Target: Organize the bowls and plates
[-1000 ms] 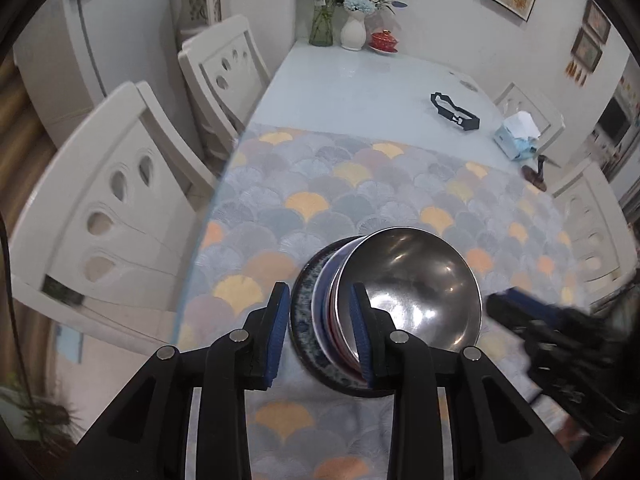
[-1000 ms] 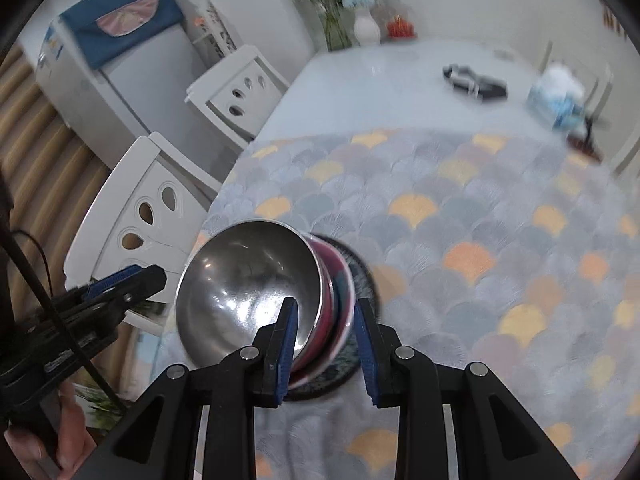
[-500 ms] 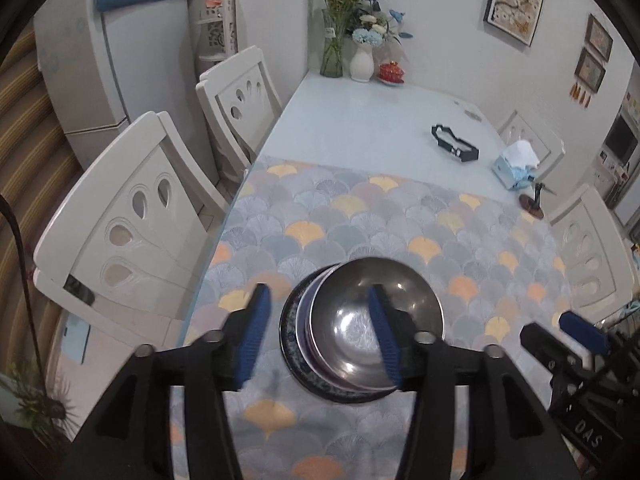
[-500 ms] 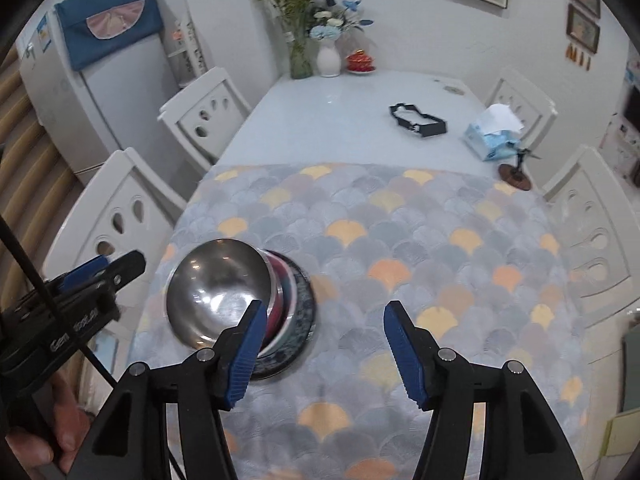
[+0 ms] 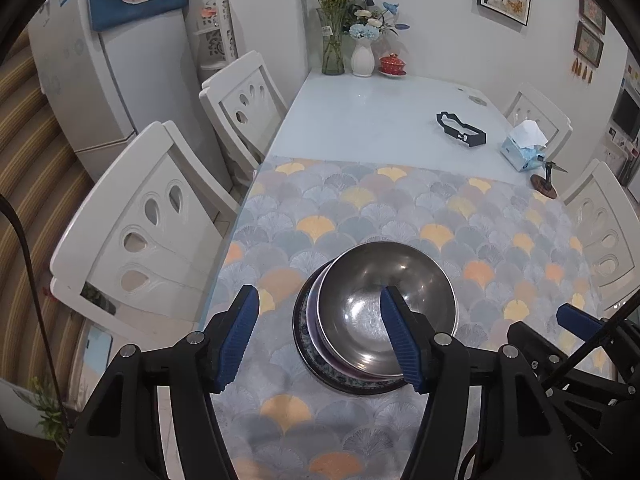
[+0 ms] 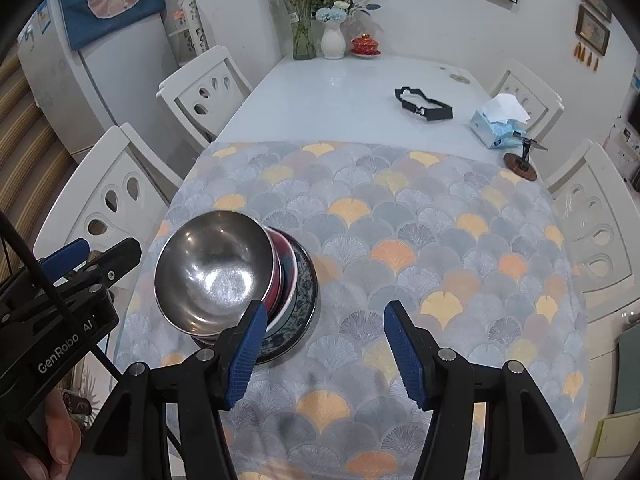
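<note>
A steel bowl sits on top of a stack: a red-rimmed bowl under it and a dark patterned plate at the bottom, on the patterned tablecloth. The stack shows at left in the right wrist view, with the steel bowl topmost. My left gripper is open and empty, raised above and just short of the stack. My right gripper is open and empty, raised to the right of the stack. The right gripper also shows at the right edge of the left wrist view.
White chairs stand along the table's left side and others on the right. A black strap, a tissue box and a small stand lie on the bare far tabletop. Vases stand at the far end.
Both grippers let go of the stack, opened wide and pulled up and back from it. The stack stays on the cloth.
</note>
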A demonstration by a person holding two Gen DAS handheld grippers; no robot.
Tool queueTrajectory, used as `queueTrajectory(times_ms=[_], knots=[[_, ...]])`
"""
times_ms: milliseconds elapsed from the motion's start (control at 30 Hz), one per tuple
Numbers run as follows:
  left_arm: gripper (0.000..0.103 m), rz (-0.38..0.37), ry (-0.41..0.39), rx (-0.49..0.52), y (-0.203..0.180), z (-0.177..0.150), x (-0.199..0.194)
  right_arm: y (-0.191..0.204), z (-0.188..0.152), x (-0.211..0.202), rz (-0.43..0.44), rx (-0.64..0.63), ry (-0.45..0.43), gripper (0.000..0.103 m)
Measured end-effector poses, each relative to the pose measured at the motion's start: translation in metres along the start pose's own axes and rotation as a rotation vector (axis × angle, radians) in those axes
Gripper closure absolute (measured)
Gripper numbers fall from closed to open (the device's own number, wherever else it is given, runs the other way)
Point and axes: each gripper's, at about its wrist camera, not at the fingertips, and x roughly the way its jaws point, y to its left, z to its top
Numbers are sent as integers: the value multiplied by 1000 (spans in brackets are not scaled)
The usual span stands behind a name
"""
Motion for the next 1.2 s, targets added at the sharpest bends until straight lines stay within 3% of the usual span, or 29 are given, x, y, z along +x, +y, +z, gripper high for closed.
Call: queueTrajectory(times_ms=[533, 1200], knots=[[42, 15, 1, 58, -11, -6, -2, -6, -3, 2, -55, 37, 0, 39], [41, 10, 21, 56, -6, -9, 1, 0, -6, 2, -87, 28, -12, 39]])
